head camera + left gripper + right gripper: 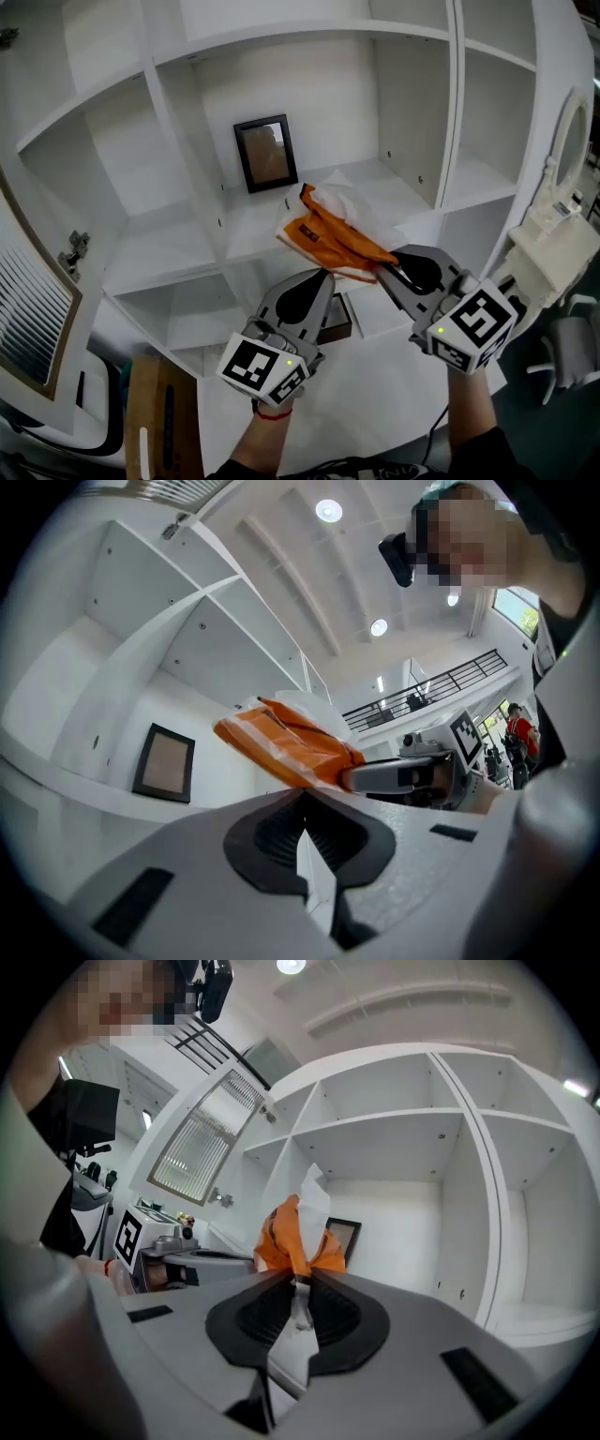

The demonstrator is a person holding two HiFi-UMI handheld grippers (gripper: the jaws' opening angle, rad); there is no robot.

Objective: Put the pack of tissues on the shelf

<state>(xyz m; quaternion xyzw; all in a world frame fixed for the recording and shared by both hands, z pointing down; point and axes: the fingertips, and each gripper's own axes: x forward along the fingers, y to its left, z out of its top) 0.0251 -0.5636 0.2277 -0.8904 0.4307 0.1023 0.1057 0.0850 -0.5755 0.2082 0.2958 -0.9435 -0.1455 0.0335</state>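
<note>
**Holding a pack of tissues [333, 234] at the mouth of a white shelf [187, 253]**

The right gripper [386, 265] pinches the near end of the orange-and-white pack. Its two jaws are closed on the crinkled wrapper, and a strip of it shows between the dark pads in the right gripper view. The pack reaches forward and to the left from those jaw tips and tilts upward. Its loose white end flares out at the far side.

The left gripper [323, 277] sits just to the left of the right one and a little lower. Its jaws are pressed together, with their tips right at the pack's lower edge. None of the views shows clearly whether they catch any wrapper. In the left gripper view the pack lies directly beyond the closed tips, and the right gripper's jaws come in from the right to clamp it.

Past both grippers, behind the pack, a dark picture frame [265, 153] stands upright against the back wall of the middle compartment. The pack hangs in front of that compartment, near its front edge and well short of the frame. A hand [272, 398] with a red band at the wrist grips the left gripper from below.
</note>
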